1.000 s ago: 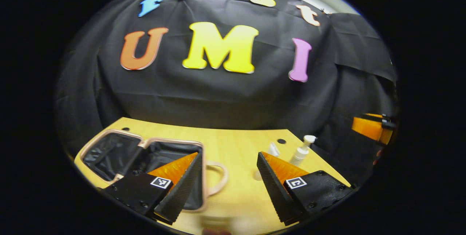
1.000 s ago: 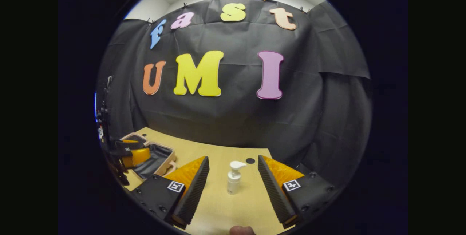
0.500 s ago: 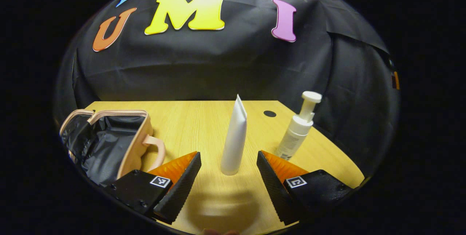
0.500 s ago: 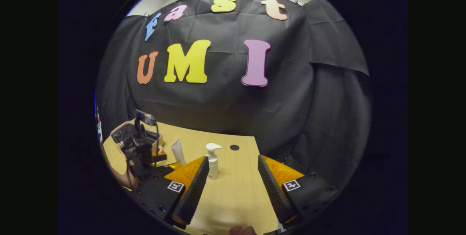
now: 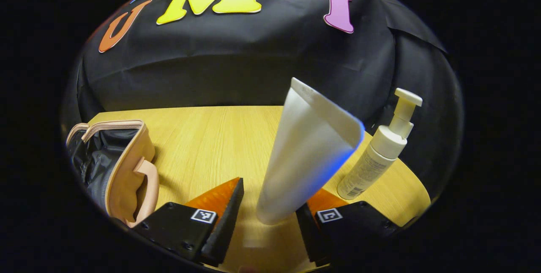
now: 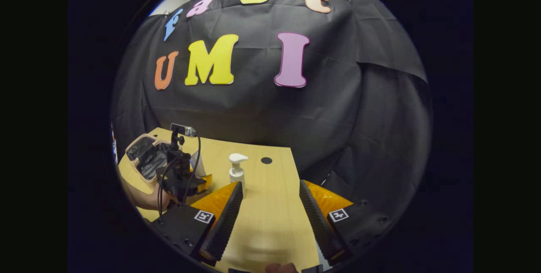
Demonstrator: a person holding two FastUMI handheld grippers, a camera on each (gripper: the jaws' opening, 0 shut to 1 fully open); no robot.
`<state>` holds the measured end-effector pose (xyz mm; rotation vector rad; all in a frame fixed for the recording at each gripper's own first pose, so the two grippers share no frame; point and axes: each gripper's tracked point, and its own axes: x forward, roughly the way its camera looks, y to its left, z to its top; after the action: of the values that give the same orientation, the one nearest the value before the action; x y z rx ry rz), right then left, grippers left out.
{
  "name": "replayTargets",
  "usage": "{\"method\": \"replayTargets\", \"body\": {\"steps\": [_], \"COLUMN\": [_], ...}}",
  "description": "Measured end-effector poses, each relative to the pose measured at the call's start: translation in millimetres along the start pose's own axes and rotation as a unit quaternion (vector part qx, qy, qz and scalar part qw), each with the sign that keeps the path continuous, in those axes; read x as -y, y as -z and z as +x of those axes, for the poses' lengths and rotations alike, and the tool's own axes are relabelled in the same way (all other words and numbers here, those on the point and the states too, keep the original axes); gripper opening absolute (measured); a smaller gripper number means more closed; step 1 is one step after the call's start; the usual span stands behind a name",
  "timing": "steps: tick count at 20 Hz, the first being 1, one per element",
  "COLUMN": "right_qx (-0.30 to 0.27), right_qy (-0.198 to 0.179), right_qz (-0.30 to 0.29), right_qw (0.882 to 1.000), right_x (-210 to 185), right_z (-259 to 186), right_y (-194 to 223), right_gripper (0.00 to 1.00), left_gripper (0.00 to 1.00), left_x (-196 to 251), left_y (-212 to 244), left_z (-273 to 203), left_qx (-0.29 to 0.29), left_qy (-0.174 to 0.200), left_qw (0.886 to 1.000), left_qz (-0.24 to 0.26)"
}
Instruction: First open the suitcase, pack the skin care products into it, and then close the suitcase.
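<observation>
A white tube (image 5: 304,154) stands upright on the wooden table (image 5: 211,137), tilted slightly, right between the fingers of my left gripper (image 5: 272,205). The jaws have narrowed around its base, with a small gap still showing on the left side. A white pump bottle (image 5: 380,154) stands just right of the tube. The open suitcase (image 5: 122,167), tan with a dark lining and a handle, lies at the left. My right gripper (image 6: 270,218) is open over bare table, with the pump bottle (image 6: 236,169) ahead and left of it. Farther left a hand (image 6: 148,199) holds the left gripper (image 6: 186,180) beside the suitcase (image 6: 141,156).
A small dark hole (image 6: 266,160) sits in the table near its far edge. The black cloth wall hangs close behind the table. The table's right edge (image 6: 296,188) runs close past my right gripper's right finger.
My left gripper swung from the suitcase to the tube, moved in close, and its jaws narrowed around it. The right gripper drifted, so the pump bottle now lies left of its fingers.
</observation>
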<state>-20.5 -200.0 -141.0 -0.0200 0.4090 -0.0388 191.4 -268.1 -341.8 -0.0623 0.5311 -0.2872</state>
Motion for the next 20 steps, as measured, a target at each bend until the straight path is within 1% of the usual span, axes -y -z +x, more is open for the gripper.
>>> {"method": "replayTargets", "body": {"steps": [1,2,3,4,5,8,10,12,13,15,16,18,19,20], "right_qx": [-0.005,-0.008,-0.013,-0.017,-0.018,-0.022,-0.023,-0.024,-0.025,-0.033,-0.034,-0.033,-0.033,-0.036], "right_qy": [-0.001,-0.006,-0.009,-0.014,-0.017,-0.041,-0.052,-0.059,-0.059,-0.055,-0.057,-0.056,-0.055,-0.052], "right_qz": [0.000,0.000,-0.001,-0.001,0.001,0.006,0.006,0.003,0.005,0.007,0.012,0.012,0.011,0.008], "right_qw": [1.000,1.000,1.000,1.000,1.000,0.999,0.998,0.998,0.998,0.998,0.998,0.998,0.998,0.998], "right_x": [-2,-5,-9,-12,-17,-42,-62,-79,-86,-92,-98,-104,-106,-106], "right_z": [4,9,17,26,36,69,97,124,136,163,176,195,208,212], "right_y": [5,11,17,23,29,49,60,70,72,82,83,86,89,90], "right_gripper": [0.80,0.80,0.80,0.80,0.80,0.79,0.80,0.80,0.79,0.80,0.79,0.79,0.80,0.80], "left_gripper": [0.58,0.49,0.46,0.52,0.43,0.41,0.41,0.41,0.41,0.41,0.41,0.41,0.41,0.41], "left_x": [-1,-1,0,-1,-2,0,-7,-22,-33,-60,-75,-109,-126,-141], "left_y": [0,-1,0,-3,-11,-38,-48,-52,-51,-50,-49,-43,-42,-41], "left_z": [1,0,-5,-11,-23,-80,-124,-166,-185,-213,-220,-240,-253,-262], "left_qx": [-0.002,-0.005,-0.009,-0.013,-0.009,0.003,0.002,0.000,-0.003,-0.009,-0.013,-0.020,-0.020,-0.019], "left_qy": [0.001,0.008,0.015,0.016,0.019,0.040,0.041,0.028,0.017,-0.008,-0.025,-0.070,-0.086,-0.098], "left_qw": [1.000,1.000,1.000,1.000,1.000,0.999,0.999,0.998,0.998,0.996,0.996,0.993,0.990,0.988], "left_qz": [0.005,0.005,0.001,-0.003,-0.007,-0.023,-0.035,-0.051,-0.062,-0.086,-0.089,-0.095,-0.107,-0.116]}}
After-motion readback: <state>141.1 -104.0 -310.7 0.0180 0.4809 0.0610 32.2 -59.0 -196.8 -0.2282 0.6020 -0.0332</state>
